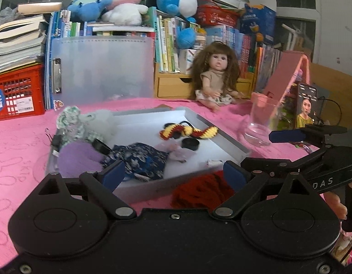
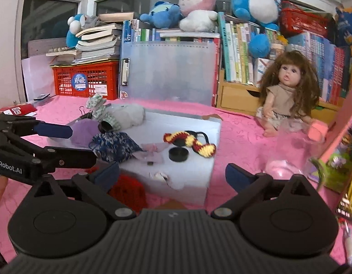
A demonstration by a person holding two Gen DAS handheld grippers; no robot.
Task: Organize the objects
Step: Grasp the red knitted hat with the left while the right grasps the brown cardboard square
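Both tongs released, nothing gripped: left tongs (image 1: 173,173) hover over near edge of white tray (image 1: 221,134), right tongs (image 2: 172,174) over same tray w/ glass jar (image 2: 287,157) just right. In tray: yellow-red crochet piece (image 1: 187,131), black lid (image 1: 190,143), blue floral pouch (image 1: 139,159), grey plush (image 1: 98,123). Red knit item (image 1: 203,191) on pink bench (image 1: 20,150), touching tray front.

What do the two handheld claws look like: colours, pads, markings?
Both are matte black linkage bodies with two round hubs, silver pivot pins and dark blue pads. The left claw has a smooth body and white lettering ending "enRobot.AI" on its side, seen from the right wrist view. The right claw has a ribbed body and white letters "DAS" on its side. No sleeves or cables are visible.
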